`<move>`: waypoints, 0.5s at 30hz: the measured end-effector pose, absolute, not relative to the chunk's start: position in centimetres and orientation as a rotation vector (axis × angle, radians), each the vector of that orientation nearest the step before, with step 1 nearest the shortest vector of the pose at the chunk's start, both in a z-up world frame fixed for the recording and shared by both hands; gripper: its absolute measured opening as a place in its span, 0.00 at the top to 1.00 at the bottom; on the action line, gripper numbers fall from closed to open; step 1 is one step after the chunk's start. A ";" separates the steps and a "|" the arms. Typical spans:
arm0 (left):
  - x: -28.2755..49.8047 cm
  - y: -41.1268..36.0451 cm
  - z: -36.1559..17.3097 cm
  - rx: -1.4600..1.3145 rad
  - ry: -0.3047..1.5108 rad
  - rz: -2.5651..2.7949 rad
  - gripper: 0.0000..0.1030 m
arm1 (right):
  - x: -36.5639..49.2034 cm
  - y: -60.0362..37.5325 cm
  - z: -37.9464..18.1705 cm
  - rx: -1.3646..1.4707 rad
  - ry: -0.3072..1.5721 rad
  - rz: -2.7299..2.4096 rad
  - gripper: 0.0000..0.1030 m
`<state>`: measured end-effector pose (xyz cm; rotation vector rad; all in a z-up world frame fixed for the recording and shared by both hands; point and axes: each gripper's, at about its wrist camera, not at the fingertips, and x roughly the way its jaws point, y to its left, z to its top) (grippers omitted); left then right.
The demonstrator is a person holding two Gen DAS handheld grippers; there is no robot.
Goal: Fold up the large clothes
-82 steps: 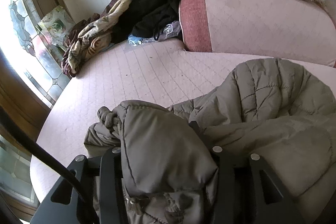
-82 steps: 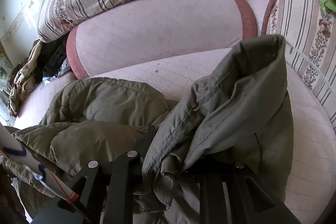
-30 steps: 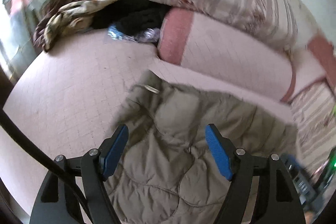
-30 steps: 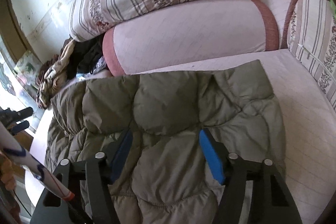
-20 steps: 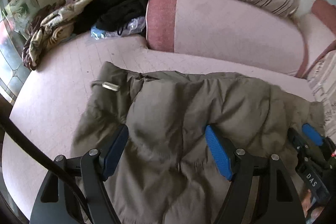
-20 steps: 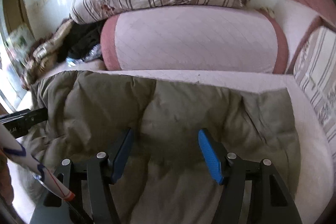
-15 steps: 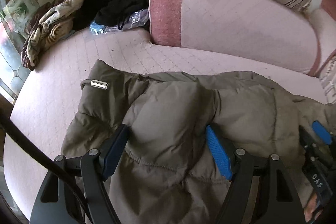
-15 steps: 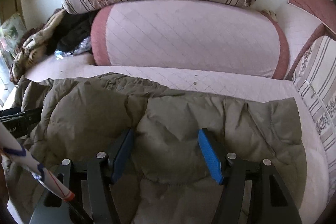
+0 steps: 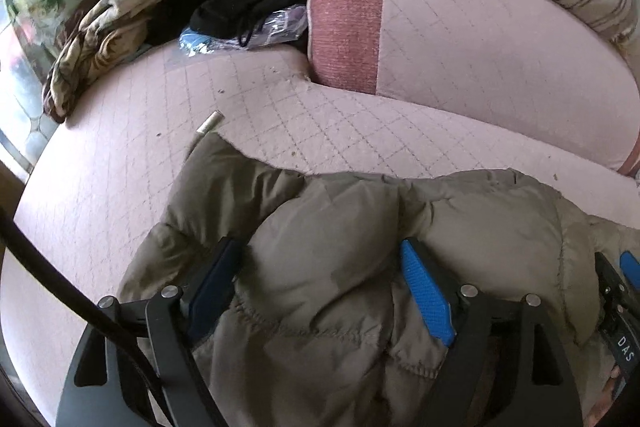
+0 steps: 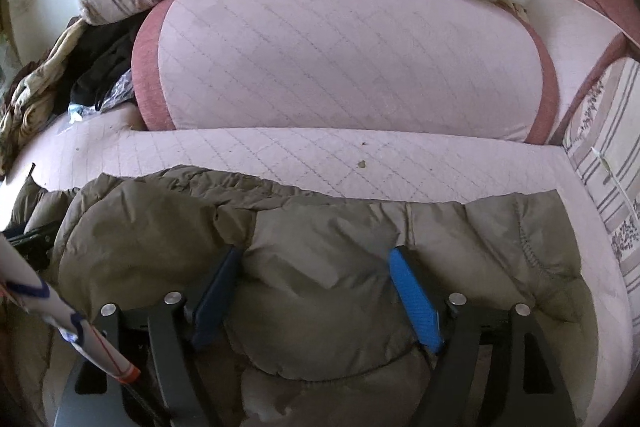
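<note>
On the near half of the pink sofa seat (image 10: 320, 151), the olive puffer jacket (image 10: 320, 247) is lying spread for folding; left gripper (image 9: 320, 283) and right gripper (image 10: 316, 279) are opening, jaws straddling padding without clamping it.

Pink quilted sofa seat (image 9: 120, 167): we see an olive padded jacket (image 9: 320, 247) spread across the lower frame, a pink bolster cushion (image 10: 340, 55) at the back, and crumpled clothes (image 9: 120, 19) with a plastic bag (image 9: 256, 31) upper left.

Soft daylight from the window (image 9: 16, 79) at left; sharp centre, fisheye-bent dark edges.
</note>
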<state>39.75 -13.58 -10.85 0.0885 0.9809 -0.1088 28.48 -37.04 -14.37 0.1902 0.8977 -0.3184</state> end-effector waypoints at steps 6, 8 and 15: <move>35.9 -9.8 -7.4 0.030 0.965 -0.136 0.20 | 23.6 -39.0 -11.9 0.263 0.865 -0.336 0.21; 34.5 -7.9 -6.4 0.019 0.950 -0.142 0.20 | 21.2 -39.9 -11.1 0.292 0.858 -0.329 0.21; 33.4 -0.7 -7.0 -0.064 0.995 -0.097 0.20 | 12.9 -45.0 -10.8 0.323 0.868 -0.429 0.17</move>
